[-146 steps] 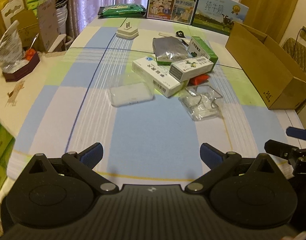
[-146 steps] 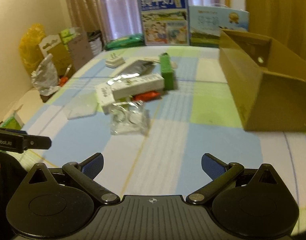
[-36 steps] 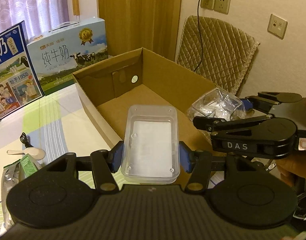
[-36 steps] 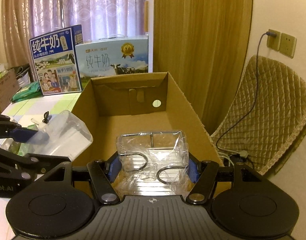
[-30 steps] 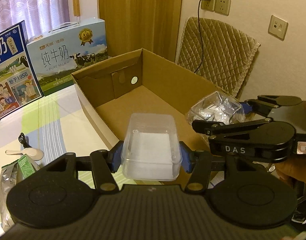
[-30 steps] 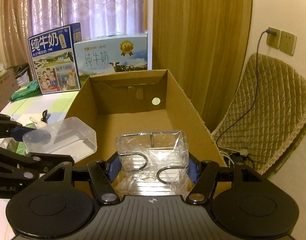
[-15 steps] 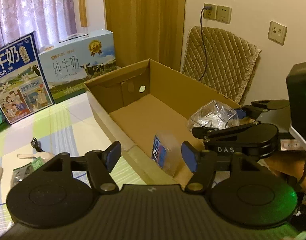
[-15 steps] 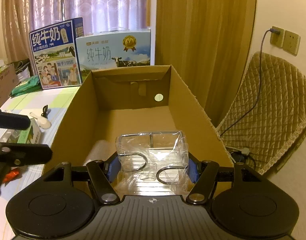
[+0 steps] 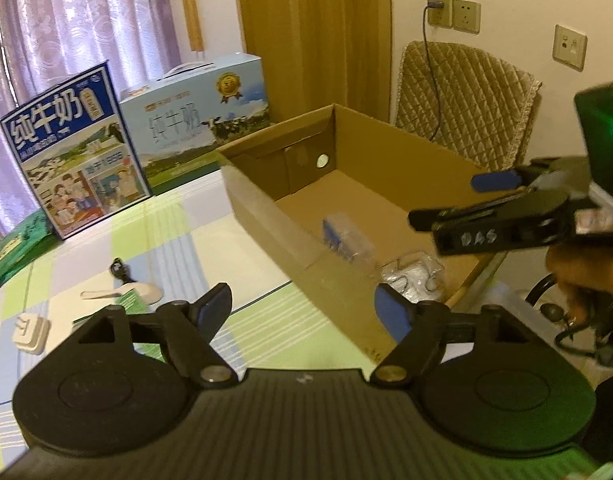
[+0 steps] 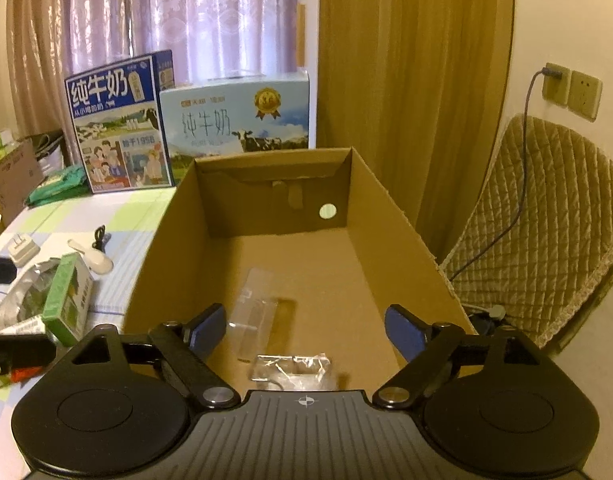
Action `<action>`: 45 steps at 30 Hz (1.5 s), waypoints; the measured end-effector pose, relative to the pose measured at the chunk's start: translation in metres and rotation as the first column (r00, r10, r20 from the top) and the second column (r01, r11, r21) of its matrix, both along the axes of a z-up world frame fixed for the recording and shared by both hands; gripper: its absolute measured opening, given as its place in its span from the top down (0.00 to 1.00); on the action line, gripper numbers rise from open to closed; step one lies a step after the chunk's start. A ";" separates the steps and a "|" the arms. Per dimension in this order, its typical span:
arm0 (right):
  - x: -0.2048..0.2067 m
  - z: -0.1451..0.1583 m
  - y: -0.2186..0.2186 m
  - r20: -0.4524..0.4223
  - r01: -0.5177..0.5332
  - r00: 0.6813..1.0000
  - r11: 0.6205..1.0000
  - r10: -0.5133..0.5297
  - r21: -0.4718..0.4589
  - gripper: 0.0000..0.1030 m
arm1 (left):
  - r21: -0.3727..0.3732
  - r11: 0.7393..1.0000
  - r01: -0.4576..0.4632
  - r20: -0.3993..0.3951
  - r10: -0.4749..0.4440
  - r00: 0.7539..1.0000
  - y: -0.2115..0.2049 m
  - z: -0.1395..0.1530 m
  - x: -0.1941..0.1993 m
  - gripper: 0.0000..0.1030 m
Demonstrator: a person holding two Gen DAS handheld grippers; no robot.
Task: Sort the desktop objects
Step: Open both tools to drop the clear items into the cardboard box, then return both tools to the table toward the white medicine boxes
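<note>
Now both grippers empty, fingers spread: left gripper (image 9: pixel 304 306) above near wall of open brown cardboard box (image 10: pixel 390 216), right gripper (image 10: pixel 304 330) over its interior. Clear rectangular plastic container (image 10: pixel 258 312) and crinkly clear bag of metal hooks (image 10: pixel 290 368) lie on box floor, likely sorted there. Green carton (image 10: pixel 68 296), white spoon (image 10: pixel 92 260), white plug (image 10: pixel 22 248) remain on checked surface (image 9: pixel 166 240), apparently next.

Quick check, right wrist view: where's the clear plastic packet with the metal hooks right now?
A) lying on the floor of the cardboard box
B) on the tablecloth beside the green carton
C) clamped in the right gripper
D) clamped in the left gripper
A: the packet of hooks lies on the floor of the cardboard box, below the right gripper, whose jaws are spread and empty.
</note>
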State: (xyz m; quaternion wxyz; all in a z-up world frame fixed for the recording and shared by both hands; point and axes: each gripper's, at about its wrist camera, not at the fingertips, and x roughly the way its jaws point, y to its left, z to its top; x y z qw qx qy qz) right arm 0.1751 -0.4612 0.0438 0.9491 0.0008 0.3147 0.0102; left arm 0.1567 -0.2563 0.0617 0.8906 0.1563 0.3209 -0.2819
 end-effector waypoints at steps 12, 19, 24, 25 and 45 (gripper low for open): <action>-0.044 0.043 0.044 0.130 -0.038 0.991 0.995 0.026 0.092 0.02 | -0.014 0.998 -0.067 -0.004 0.067 0.998 0.056 0.005 -0.021 0.20; -0.071 0.046 0.084 0.163 -0.117 0.982 0.985 0.095 0.125 0.02 | -0.017 0.991 -0.136 -0.030 0.136 0.990 0.115 -0.008 -0.042 0.14; -0.085 0.035 0.121 0.134 -0.189 0.975 0.978 0.176 0.090 0.02 | -0.017 0.978 -0.207 -0.069 0.205 0.976 0.169 -0.025 -0.056 0.09; -0.088 0.031 0.128 0.130 -0.212 0.971 0.974 0.200 0.085 0.02 | -0.006 0.975 -0.220 -0.073 0.219 0.973 0.179 -0.029 -0.058 0.09; -0.070 -0.031 0.212 -0.072 -0.239 0.964 0.954 0.255 0.183 0.02 | 0.053 0.928 -0.370 -0.131 0.373 0.918 0.281 -0.082 -0.048 0.09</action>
